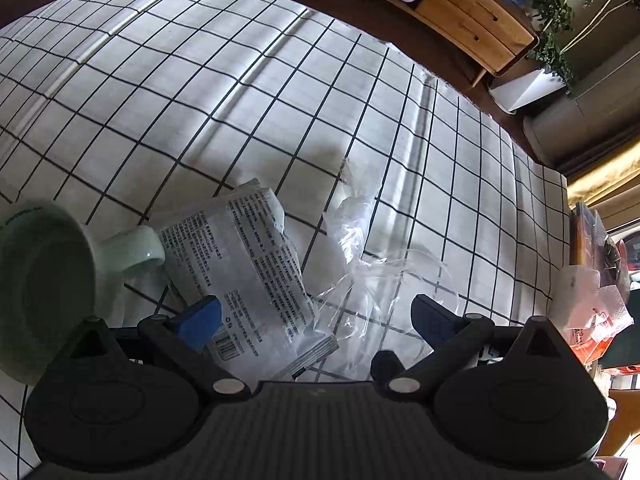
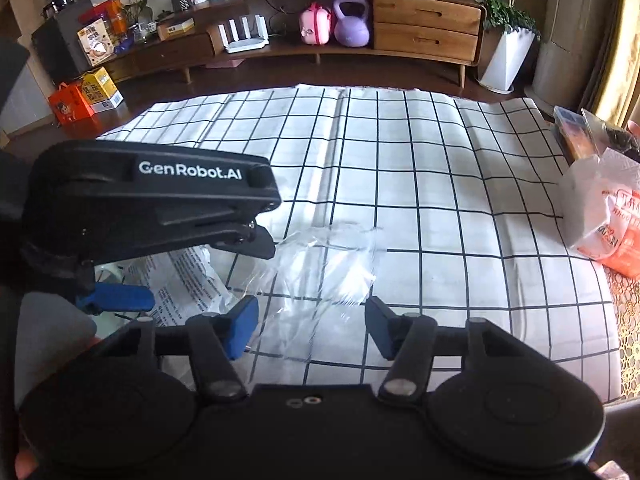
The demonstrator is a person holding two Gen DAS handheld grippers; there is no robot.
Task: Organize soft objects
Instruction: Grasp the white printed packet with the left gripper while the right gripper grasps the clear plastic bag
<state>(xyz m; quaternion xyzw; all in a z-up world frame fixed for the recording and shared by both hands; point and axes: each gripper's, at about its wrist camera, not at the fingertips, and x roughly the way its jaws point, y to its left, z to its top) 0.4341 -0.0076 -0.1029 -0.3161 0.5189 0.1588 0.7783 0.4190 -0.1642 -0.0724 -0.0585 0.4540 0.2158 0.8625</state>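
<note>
A white printed packet (image 1: pixel 248 272) lies on the checked white cloth (image 1: pixel 240 100), and a crumpled clear plastic bag (image 1: pixel 360 276) rests just to its right. My left gripper (image 1: pixel 316 320) hangs open over both; its left pad (image 1: pixel 200 320) is at the packet's edge and the right pad stands well clear. In the right wrist view the clear plastic bag (image 2: pixel 324 268) lies between and just beyond the pads of my right gripper (image 2: pixel 312 328), which is open and not pressing on it. The left gripper (image 2: pixel 152 200) is close on the left, above the packet (image 2: pixel 188 280).
A pale green mug (image 1: pixel 52 280) lies on its side left of the packet. An orange-and-white bag (image 2: pixel 608 224) sits at the cloth's right edge. Beyond the cloth stand a wooden sideboard (image 2: pixel 424 28), a purple kettlebell (image 2: pixel 351 24) and a white plant pot (image 2: pixel 508 60).
</note>
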